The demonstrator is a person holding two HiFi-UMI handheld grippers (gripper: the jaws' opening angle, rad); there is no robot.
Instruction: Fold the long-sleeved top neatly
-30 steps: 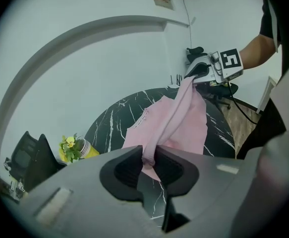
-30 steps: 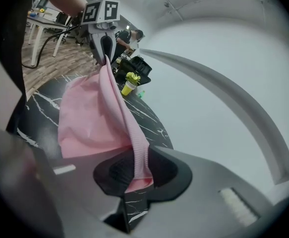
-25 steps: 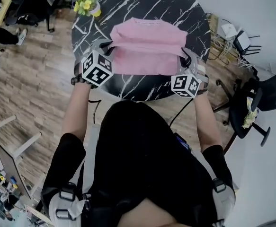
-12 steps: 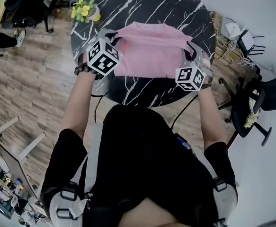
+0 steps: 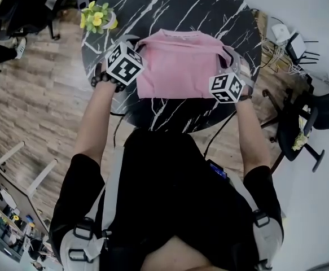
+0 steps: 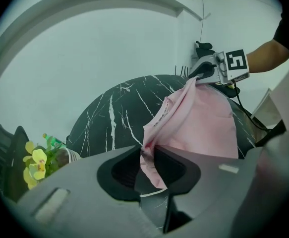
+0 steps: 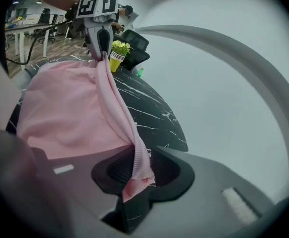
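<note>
A pink long-sleeved top (image 5: 178, 66) lies partly folded on the round black marble table (image 5: 170, 4). My left gripper (image 5: 136, 44) pinches the top's far left corner, and the cloth (image 6: 203, 123) runs from its jaws (image 6: 146, 155) across to the other gripper. My right gripper (image 5: 227, 56) pinches the far right corner; a ribbed edge of the top (image 7: 65, 103) hangs through its jaws (image 7: 137, 167). Both pairs of jaws have just been opening slightly, with the cloth still caught between them. The held edge is stretched a little above the table between the two grippers.
A pot of yellow flowers (image 5: 96, 17) stands at the table's left rim, close to the left gripper. A black office chair (image 5: 316, 112) and cables sit on the floor to the right. A pale wall lies beyond the table's far edge.
Both grippers have moved away from the person across the table and lower, carrying the top's edge with them. The top now covers more of the table's middle.
</note>
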